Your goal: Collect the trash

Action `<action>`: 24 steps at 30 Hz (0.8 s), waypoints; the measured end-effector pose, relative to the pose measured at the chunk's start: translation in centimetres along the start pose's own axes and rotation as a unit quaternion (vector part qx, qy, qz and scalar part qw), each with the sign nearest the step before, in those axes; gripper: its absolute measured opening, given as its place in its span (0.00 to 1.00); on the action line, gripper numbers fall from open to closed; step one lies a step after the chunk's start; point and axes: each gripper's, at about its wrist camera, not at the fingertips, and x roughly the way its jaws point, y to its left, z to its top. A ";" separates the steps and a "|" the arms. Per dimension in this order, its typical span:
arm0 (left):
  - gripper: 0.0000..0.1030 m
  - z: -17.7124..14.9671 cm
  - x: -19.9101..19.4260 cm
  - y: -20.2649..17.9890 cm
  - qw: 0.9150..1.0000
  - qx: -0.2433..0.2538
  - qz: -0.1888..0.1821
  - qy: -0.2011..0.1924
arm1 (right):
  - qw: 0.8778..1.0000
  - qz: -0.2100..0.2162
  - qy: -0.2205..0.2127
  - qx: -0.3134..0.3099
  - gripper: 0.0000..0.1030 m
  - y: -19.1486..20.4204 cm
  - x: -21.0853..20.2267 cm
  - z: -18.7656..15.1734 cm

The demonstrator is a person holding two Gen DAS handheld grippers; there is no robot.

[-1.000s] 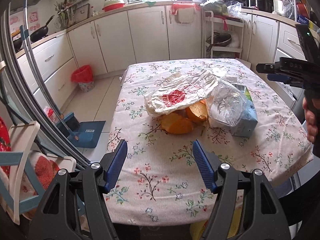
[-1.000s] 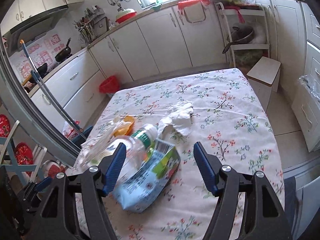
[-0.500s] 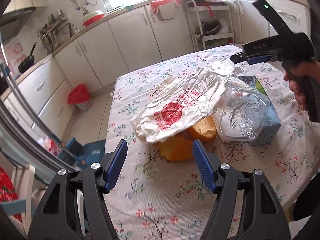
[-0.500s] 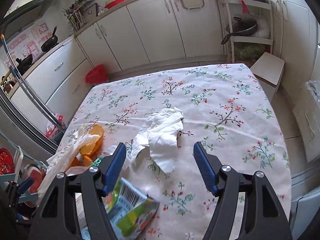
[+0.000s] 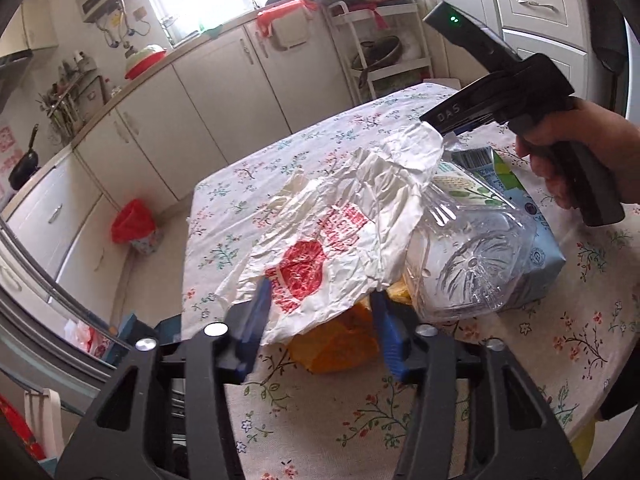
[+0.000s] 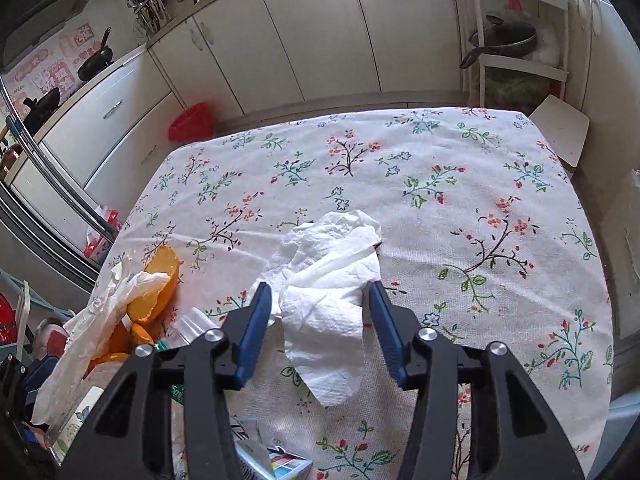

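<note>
On the flowered tablecloth [image 5: 320, 420] lies a pile: a white plastic bag with red print [image 5: 328, 240], orange peel [image 5: 336, 344] under it, a clear plastic bottle [image 5: 468, 264] and a blue-green carton [image 5: 532, 216]. My left gripper [image 5: 320, 320] is closing, with the bag's lower edge and the peel between its blue fingers; the pads do not visibly press. My right gripper [image 6: 320, 312] is also closing, around a crumpled white paper towel [image 6: 328, 292] that fills most of the gap. In the left wrist view, a hand [image 5: 580, 152] holds the right gripper [image 5: 440, 132] over that towel.
A red-lined bin [image 5: 134, 226] stands on the floor by the cabinets [image 6: 280, 40]. Beyond the table are a white rack with a pan [image 6: 504, 40] and a small stool [image 6: 560, 132]. Bare cloth [image 6: 440, 184] stretches behind the towel.
Both grippers have moved forward and down to the pile. Their jaws have narrowed, the left around the bag's edge and the right around the paper towel.
</note>
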 end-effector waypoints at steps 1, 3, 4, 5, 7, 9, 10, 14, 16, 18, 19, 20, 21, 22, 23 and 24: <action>0.32 0.0 0.2 -0.1 1.000 0.000 -0.005 0.003 | 1.000 -0.002 0.002 -0.006 0.35 0.1 0.2 -0.1; 0.20 -0.1 0.3 -0.1 1.000 0.000 -0.013 0.006 | 1.000 -0.003 0.002 -0.015 0.19 0.2 0.3 -0.1; 0.18 -0.1 0.3 -0.1 1.000 -0.001 -0.014 0.005 | 1.000 0.000 0.004 -0.015 0.13 0.2 0.4 -0.1; 0.15 -0.1 0.2 0.0 1.000 -0.003 -0.014 0.004 | 1.000 0.000 0.002 -0.017 0.10 0.2 0.2 -0.1; 0.10 -0.1 0.0 0.1 1.000 -0.012 -0.016 0.001 | 1.000 0.004 -0.003 -0.022 0.08 0.3 -0.2 -0.2; 0.05 -0.4 -0.6 0.3 1.000 -0.021 -0.014 -0.001 | 1.000 0.010 -0.011 -0.022 0.07 0.3 -0.8 -0.2; 0.05 -0.5 -0.8 0.5 0.999 -0.030 -0.015 -0.001 | 1.000 0.013 -0.014 -0.021 0.07 0.4 -1.1 -0.2; 0.04 -0.8 -1.8 1.5 0.998 -0.064 -0.022 -0.001 | 0.999 0.025 -0.038 -0.012 0.07 0.1 -3.2 -0.2; 0.04 -1.0 -2.2 2.1 0.996 -0.082 -0.028 -0.001 | 0.998 0.031 -0.049 -0.006 0.07 -0.1 -4.3 -0.2; 0.04 -1.4 -2.7 2.9 0.993 -0.109 -0.033 0.000 | 0.998 0.038 -0.058 -0.001 0.07 -0.3 -5.4 -0.2; 0.04 -1.7 -2.9 3.1 0.992 -0.119 -0.035 0.001 | 0.997 0.041 -0.061 0.002 0.07 -0.3 -5.8 -0.3; 0.04 -1.9 -3.2 3.5 0.991 -0.131 -0.037 0.001 | 0.997 0.044 -0.065 0.005 0.07 -0.4 -6.4 -0.4; 0.04 -2.1 -3.4 3.7 0.989 -0.142 -0.040 0.001 | 0.997 0.048 -0.068 0.008 0.07 -0.5 -6.9 -0.6; 0.04 -2.4 -3.8 4.0 0.987 -0.154 -0.043 0.000 | 0.996 0.050 -0.070 0.010 0.07 -0.4 -7.3 -0.8; 0.04 -2.5 -4.0 4.0 0.986 -0.162 -0.045 0.000 | 0.996 0.054 -0.072 0.012 0.07 -0.5 -7.8 -1.0; 0.04 -2.8 -4.3 4.1 0.985 -0.169 -0.046 -0.001 | 0.996 0.056 -0.074 0.013 0.07 -0.5 -8.3 -1.3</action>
